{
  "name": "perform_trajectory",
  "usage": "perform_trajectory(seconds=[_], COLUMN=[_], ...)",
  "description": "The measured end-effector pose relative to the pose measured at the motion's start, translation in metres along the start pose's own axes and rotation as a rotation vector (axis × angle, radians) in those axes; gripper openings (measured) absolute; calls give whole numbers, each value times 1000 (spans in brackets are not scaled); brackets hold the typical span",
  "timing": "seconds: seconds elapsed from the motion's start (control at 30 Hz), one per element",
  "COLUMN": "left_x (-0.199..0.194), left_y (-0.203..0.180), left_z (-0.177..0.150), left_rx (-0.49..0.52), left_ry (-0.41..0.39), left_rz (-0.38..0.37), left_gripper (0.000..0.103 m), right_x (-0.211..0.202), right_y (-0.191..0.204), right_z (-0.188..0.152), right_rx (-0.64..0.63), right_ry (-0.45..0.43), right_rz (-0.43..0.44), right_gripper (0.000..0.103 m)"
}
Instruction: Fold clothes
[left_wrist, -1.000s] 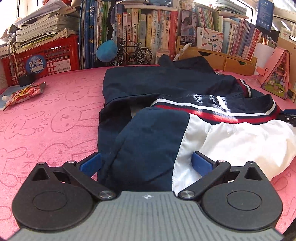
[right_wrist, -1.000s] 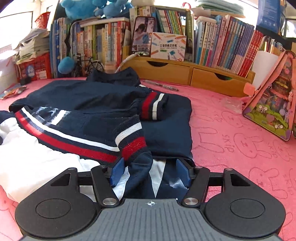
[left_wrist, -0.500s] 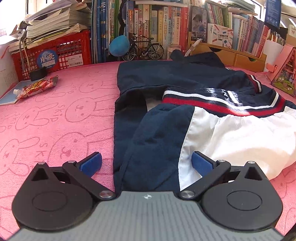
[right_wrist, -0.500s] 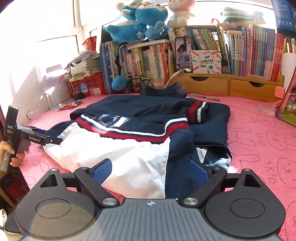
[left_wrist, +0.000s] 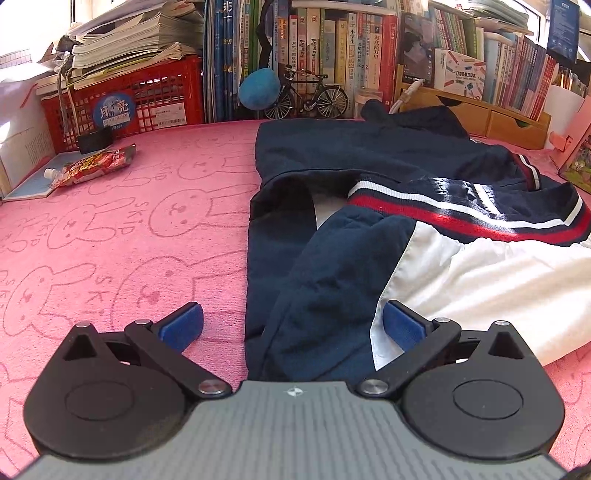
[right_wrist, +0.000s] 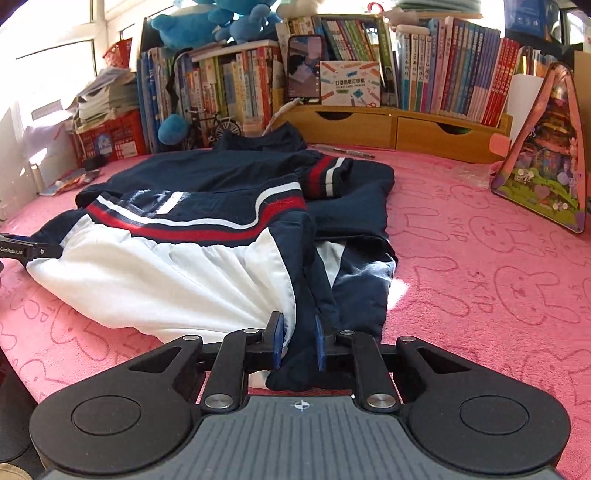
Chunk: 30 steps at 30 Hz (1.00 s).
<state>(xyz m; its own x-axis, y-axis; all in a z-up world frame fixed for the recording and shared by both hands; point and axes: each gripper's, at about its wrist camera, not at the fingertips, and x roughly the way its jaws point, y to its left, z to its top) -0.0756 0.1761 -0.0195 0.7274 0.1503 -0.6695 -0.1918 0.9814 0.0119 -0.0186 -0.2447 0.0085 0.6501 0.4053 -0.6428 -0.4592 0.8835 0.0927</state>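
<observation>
Navy fabric sits pinched in your right gripper (right_wrist: 298, 343), jaws clamped on the near hem of the jacket (right_wrist: 207, 229), ready to carry it over. Your left gripper (left_wrist: 291, 325) straddles the other corner, jaws wide. Jacket lies half-doubled on the pink bunny-print cloth (left_wrist: 122, 221), bookshelves (right_wrist: 443, 77) behind.
</observation>
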Motion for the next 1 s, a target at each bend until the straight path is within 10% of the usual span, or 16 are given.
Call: perform_trajectory(seconds=[0.3, 0.5, 1.0], left_x=[-24, -49, 62], left_y=[3, -11, -35], left_z=[7, 43, 58], left_rx=[58, 174, 141], left_ry=[-37, -176, 36], left_rz=[19, -54, -259], left_gripper=[103, 103, 103], right_x=[-39, -35, 86], right_y=[-73, -39, 46], right_z=[-15, 32, 70], right_rx=[185, 40, -145], right_ry=[-39, -159, 12], right_rz=[-219, -102, 1], right_gripper=[18, 43, 55])
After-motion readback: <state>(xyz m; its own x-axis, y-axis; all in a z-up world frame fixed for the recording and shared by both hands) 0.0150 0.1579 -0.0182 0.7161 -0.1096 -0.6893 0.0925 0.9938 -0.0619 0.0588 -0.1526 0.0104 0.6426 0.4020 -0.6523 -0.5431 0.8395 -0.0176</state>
